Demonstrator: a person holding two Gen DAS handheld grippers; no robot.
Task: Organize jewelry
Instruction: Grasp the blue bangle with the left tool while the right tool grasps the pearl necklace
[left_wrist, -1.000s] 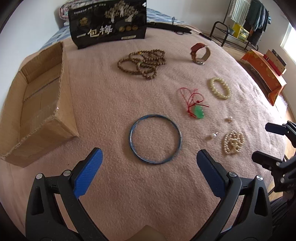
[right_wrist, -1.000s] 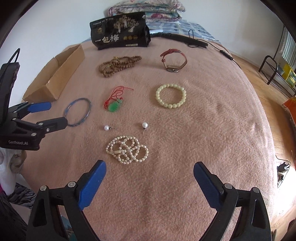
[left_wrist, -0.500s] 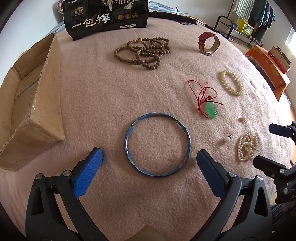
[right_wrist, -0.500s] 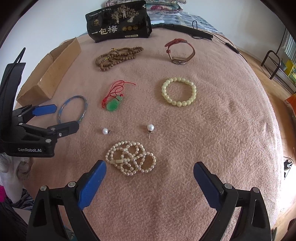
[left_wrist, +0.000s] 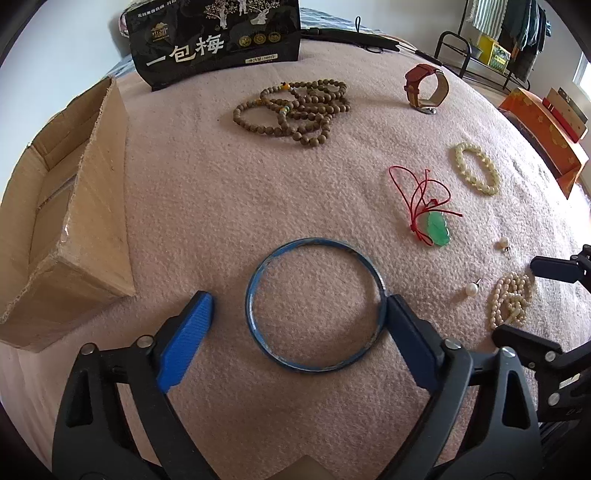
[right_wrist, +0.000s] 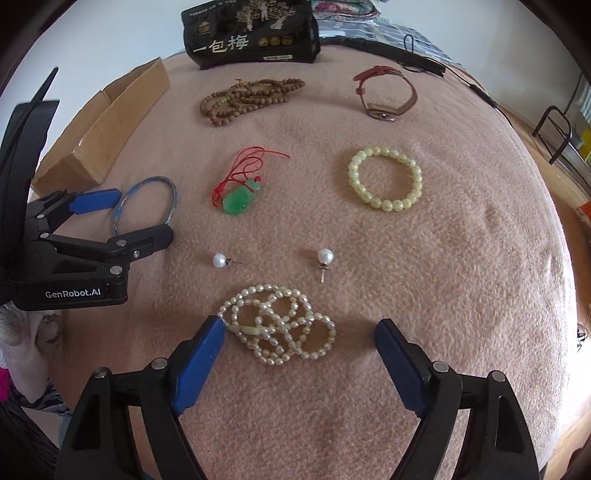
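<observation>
A blue bangle (left_wrist: 314, 240) lies flat on the pink blanket (left_wrist: 207, 192) between the jaws of my left gripper (left_wrist: 297, 306). Those jaws are closing: the right pad touches the bangle's rim, the left pad stands apart from it. My right gripper (right_wrist: 300, 328) straddles a coiled pearl necklace (right_wrist: 277, 328), jaws also closing, its left pad at the strand's end and the right pad clear. From the right wrist, the left gripper (right_wrist: 142, 214) appears around the bangle (right_wrist: 173, 199).
An open cardboard box (left_wrist: 85, 206) sits left of the bangle. Further back lie wooden beads (left_wrist: 295, 110), a red-strapped watch (left_wrist: 424, 88), a cream bead bracelet (left_wrist: 458, 151), a jade pendant (left_wrist: 437, 225), two pearl earrings (right_wrist: 218, 260) (right_wrist: 325, 255) and a black bag (left_wrist: 218, 40).
Both grippers have come down closer to the blanket. The left now frames the bangle and the right frames the pearl necklace. Both pairs of jaws have narrowed a little.
</observation>
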